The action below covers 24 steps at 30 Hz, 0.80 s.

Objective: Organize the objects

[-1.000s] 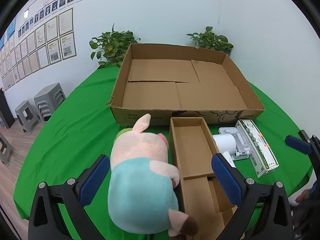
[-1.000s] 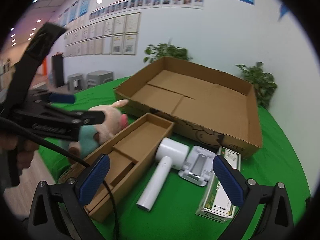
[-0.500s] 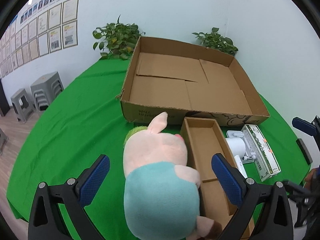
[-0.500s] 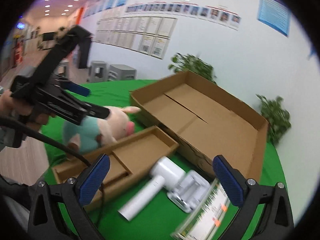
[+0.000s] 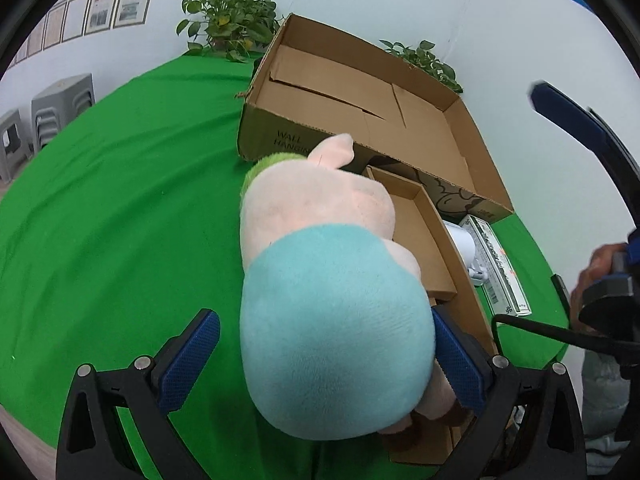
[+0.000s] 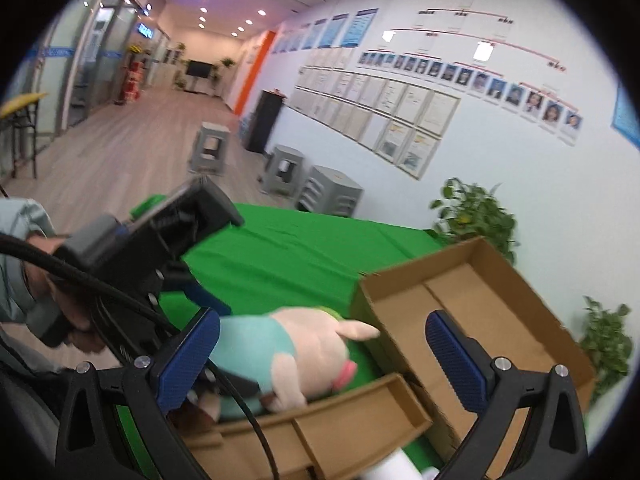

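The plush pig (image 5: 328,304) lay on the green tablecloth (image 5: 120,220), its teal body filling the gap between the blue pads of the left gripper (image 5: 320,364), head pointing away from the claw. That claw stood wide, its pads flanking the body without squeezing it. The toy looked soft, light and squashy, so a grip across the plump teal middle seemed safest; an ear or leg would likely slip. Just to the claw's right sat the narrow cardboard tray (image 5: 420,240), and ahead of it the large cardboard box (image 5: 360,92), printed "WALL HANGING" as far as could be read. The right gripper (image 6: 320,360) was also spread wide and empty, hovering above the tray.
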### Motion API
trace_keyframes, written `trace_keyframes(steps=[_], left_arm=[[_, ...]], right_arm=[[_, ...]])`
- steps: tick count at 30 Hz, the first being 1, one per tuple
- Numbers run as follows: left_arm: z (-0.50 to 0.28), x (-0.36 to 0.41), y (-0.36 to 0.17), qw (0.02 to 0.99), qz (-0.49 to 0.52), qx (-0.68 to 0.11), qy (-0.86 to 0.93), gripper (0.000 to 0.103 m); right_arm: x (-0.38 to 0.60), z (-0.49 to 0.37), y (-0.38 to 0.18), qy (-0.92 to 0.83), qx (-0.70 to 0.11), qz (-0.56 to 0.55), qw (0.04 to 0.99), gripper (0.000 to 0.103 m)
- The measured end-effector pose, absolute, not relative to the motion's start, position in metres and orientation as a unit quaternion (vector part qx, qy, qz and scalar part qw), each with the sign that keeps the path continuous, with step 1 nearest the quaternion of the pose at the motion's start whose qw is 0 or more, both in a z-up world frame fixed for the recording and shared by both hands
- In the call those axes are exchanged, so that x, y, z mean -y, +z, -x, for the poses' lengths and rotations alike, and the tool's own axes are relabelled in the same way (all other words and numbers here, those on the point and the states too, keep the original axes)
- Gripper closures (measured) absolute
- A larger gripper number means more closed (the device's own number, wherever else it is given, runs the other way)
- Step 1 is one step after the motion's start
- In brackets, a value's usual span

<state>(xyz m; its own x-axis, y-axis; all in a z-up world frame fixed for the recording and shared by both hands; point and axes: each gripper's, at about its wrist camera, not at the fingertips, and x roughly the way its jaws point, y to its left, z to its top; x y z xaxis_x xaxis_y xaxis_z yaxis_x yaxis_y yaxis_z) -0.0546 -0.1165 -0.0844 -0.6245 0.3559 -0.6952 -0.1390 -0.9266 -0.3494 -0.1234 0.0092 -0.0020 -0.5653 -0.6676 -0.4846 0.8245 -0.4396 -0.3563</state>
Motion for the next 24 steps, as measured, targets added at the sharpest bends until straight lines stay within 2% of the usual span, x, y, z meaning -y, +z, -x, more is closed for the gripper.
trace_keyframes(steps=[6,16,24], left_arm=[[0.049,0.12,-0.094,0.162,0.411,0.15,0.884,0.01],[0.046,0.115,-0.098,0.174,0.4,0.153,0.887,0.024],[0.042,0.112,-0.094,0.163,0.394,0.138,0.894,0.034]], right_arm=[[0.021,0.159,-0.018,-0.808,-0.228,-0.208,0.502,0.001],[0.019,0.238,-0.067,-0.788,-0.121,-0.395,0.457,0.001],[0.03,0.259,-0.081,-0.78,-0.081,-0.456,0.421,0.0]])
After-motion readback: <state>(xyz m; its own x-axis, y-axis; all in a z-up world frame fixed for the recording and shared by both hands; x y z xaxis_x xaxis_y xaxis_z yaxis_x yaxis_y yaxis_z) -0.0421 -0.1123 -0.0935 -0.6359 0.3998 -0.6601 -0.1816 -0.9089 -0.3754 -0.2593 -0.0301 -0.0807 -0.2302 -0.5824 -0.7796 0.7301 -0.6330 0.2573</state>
